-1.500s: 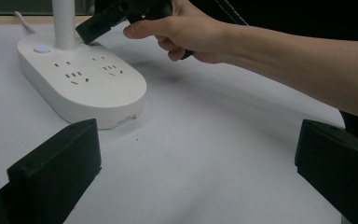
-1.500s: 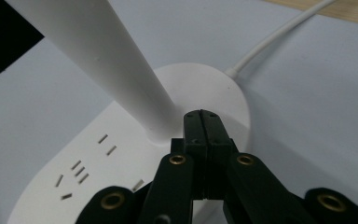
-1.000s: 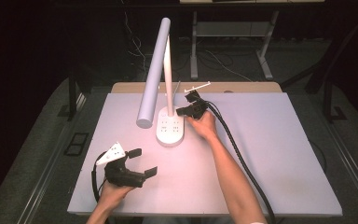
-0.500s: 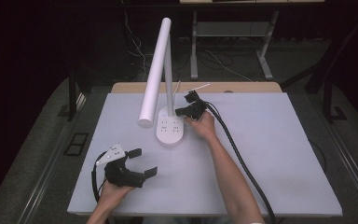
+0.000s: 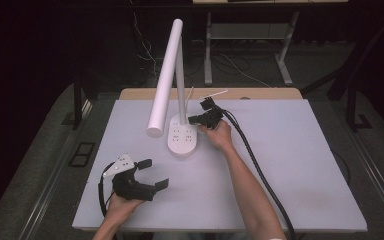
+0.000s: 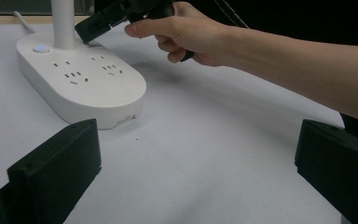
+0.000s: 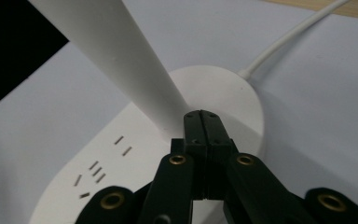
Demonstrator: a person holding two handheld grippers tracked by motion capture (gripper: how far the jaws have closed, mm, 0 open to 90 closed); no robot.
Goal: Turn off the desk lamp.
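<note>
A: Near edge first. What's the left gripper point(image 5: 151, 174) doing?

B: Sitting low at the near-left of the flat white table point(image 5: 290, 165), held in the left hand point(image 5: 117, 207). Jaws spread wide, nothing between them. Grey three-cornered plate on top.

A: And the lamp?

B: White oval desk-lamp base with socket slots point(image 5: 182, 140) stands mid-table, toward the far side. Thin white upright stem point(image 5: 181, 85) rises from it; long white tube lamp head point(image 5: 164, 82) slants down to the left.

A: Right gripper point(image 7: 201, 122)?

B: Jaws pressed fully together, gripping nothing. Tips sit at the foot of the stem, over the base top. Right hand point(image 5: 221, 134) just right of the base.

A: Further back?

B: White power cord point(image 7: 293, 35) leaves the base's far end toward the tan wooden table edge point(image 5: 260, 93).
</note>
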